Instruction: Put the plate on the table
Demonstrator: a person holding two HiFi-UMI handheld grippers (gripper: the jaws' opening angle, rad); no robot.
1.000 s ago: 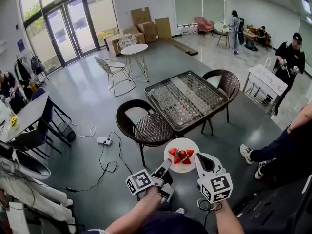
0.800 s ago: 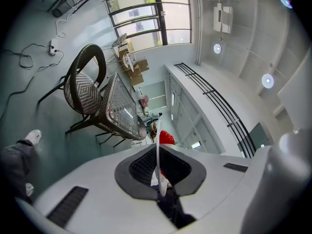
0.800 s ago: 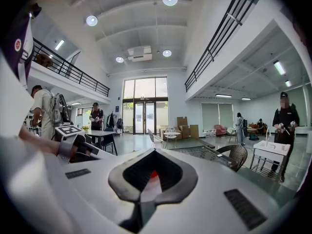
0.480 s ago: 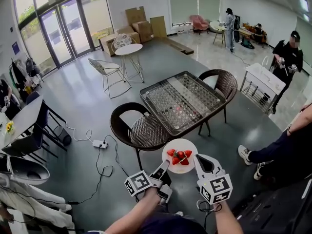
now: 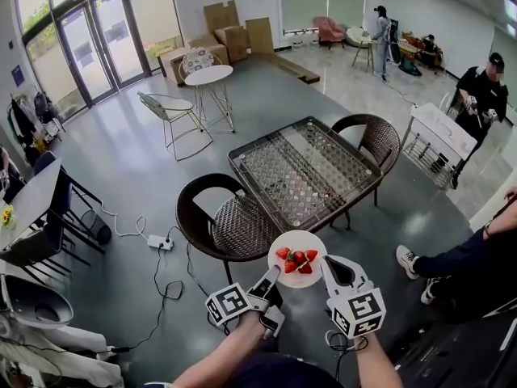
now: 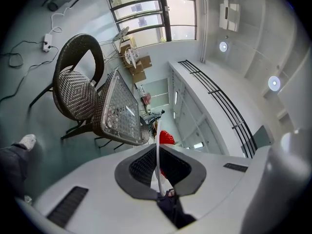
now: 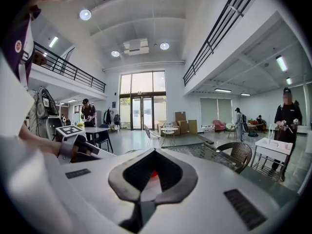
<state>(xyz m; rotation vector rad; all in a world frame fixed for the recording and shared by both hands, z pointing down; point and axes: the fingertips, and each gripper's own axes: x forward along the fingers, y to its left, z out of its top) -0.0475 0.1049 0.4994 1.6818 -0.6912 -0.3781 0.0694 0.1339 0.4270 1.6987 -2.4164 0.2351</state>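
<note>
A white plate (image 5: 297,239) carrying several strawberries (image 5: 298,259) hangs in the air in front of me, low in the head view. My left gripper (image 5: 277,271) is shut on its left rim and my right gripper (image 5: 325,263) is shut on its right rim. In the left gripper view the plate (image 6: 157,162) shows edge-on as a thin white line between the jaws, with a strawberry (image 6: 166,137) past it. In the right gripper view the plate (image 7: 148,191) lies between the jaws. The square glass-topped table (image 5: 299,168) stands just beyond the plate.
Dark wicker chairs stand at the table's near side (image 5: 230,212) and far side (image 5: 373,140). A seated person's leg (image 5: 452,257) reaches in from the right. A power strip and cables (image 5: 160,242) lie on the floor to the left. A white wire rack (image 5: 440,144) stands at the right.
The table and near chair have drifted a little left and closer in the head view. Both grippers keep the same hold on the plate.
</note>
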